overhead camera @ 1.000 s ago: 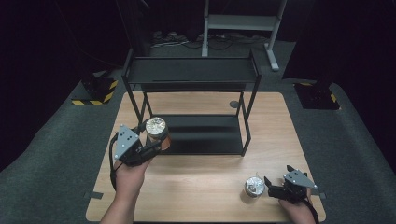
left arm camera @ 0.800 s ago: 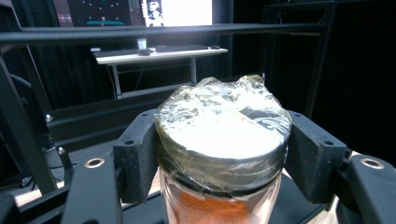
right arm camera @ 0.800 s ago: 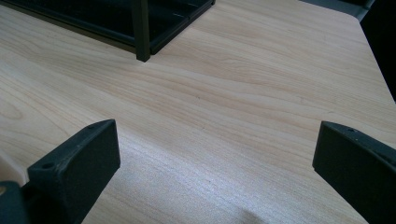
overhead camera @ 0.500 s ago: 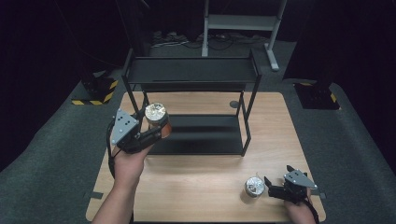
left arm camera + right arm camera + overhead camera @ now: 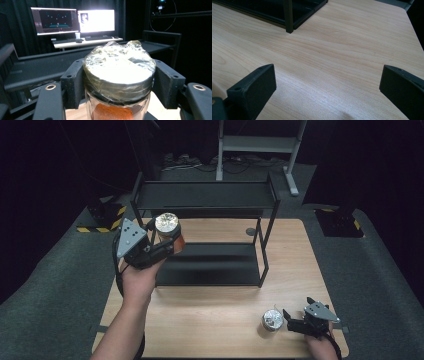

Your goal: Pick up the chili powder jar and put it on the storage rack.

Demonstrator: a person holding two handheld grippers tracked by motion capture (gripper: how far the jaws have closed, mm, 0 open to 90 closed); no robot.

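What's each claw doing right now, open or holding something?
Left claw: closed on the wrapped-lid jar, held off the table by the shelf rack.
Right claw: open, empty, low over the table beside the second jar.

table [image 5: 210, 315]: light wood | on it: black rack [image 5: 210, 265], jar [image 5: 272, 319]

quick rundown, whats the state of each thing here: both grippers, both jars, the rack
left gripper: shut on the held jar
held jar: upright, lidded, wrapped in clear film, off the table
right gripper: open, nothing between its jaws
second jar: standing on the table beside the right gripper
rack: both shelves bare
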